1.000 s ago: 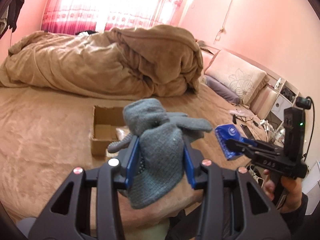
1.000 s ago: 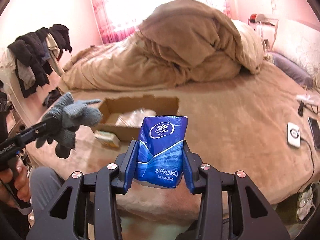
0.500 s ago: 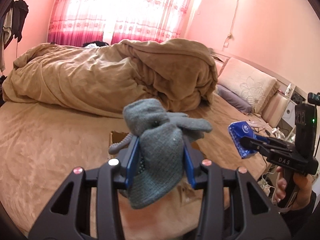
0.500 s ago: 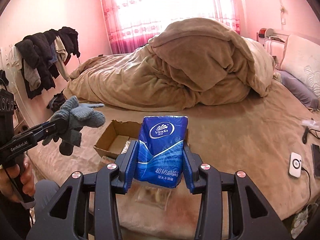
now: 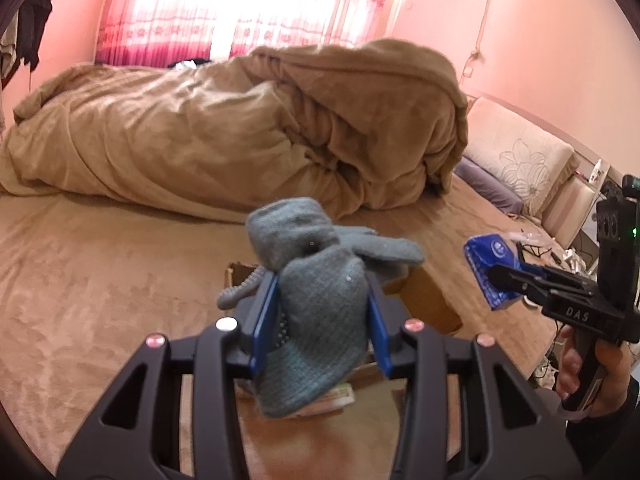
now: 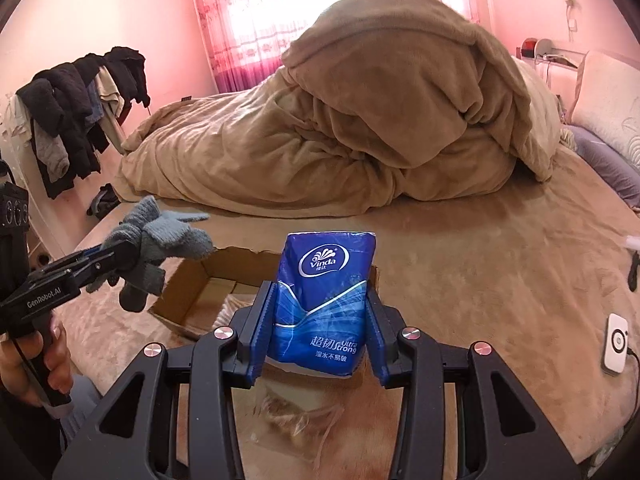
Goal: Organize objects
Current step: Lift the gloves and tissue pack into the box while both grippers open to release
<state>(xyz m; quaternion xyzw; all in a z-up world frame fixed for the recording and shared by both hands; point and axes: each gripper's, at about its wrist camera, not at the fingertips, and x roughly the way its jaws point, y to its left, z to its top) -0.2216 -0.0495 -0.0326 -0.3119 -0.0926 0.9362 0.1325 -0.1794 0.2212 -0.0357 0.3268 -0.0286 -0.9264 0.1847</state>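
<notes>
Clamping grey knit gloves (image 5: 320, 320), the left gripper (image 5: 322, 322) hung over the cardboard box (image 6: 200, 292); the right gripper (image 6: 320, 320) pinched an upright blue tissue pack (image 6: 326, 292)

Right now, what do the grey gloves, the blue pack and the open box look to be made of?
Grey gloves: soft knit, probably wool or acrylic; ribbed weave, fuzzy surface. Blue pack: glossy plastic film, printed, creased; likely tissues. Box: plain brown cardboard, matte, with a torn flap edge.
</notes>
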